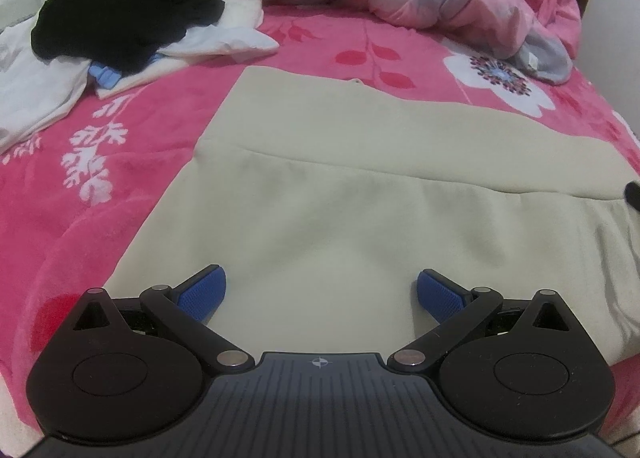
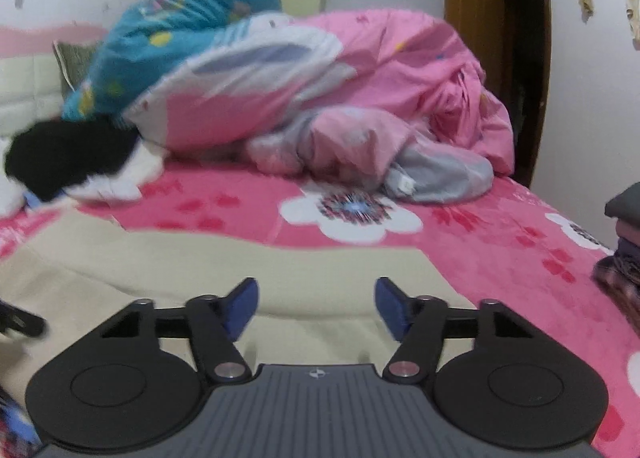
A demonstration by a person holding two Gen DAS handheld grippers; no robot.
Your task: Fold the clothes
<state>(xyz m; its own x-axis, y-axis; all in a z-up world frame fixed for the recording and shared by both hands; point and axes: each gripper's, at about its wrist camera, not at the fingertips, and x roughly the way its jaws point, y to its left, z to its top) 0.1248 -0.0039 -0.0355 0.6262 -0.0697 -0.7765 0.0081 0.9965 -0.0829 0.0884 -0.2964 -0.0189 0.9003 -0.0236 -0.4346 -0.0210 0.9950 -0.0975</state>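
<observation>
Both grippers, left (image 1: pixel 321 290) and right (image 2: pixel 316 308), tilt down with jaws released over the beige cloth (image 1: pixel 360 193) filling mid-frame.

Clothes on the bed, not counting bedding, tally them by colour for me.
Beige: 1, the beige garment spread flat.
Black: 1, the black garment bunched up.
White: 1, the white garment under it.
Total: 3, excluding the folded stack.

One pale beige garment (image 1: pixel 360 185) lies spread flat on the pink floral bed (image 1: pixel 120 161), smooth, with one layer folded over, its edge crossing the middle.
</observation>
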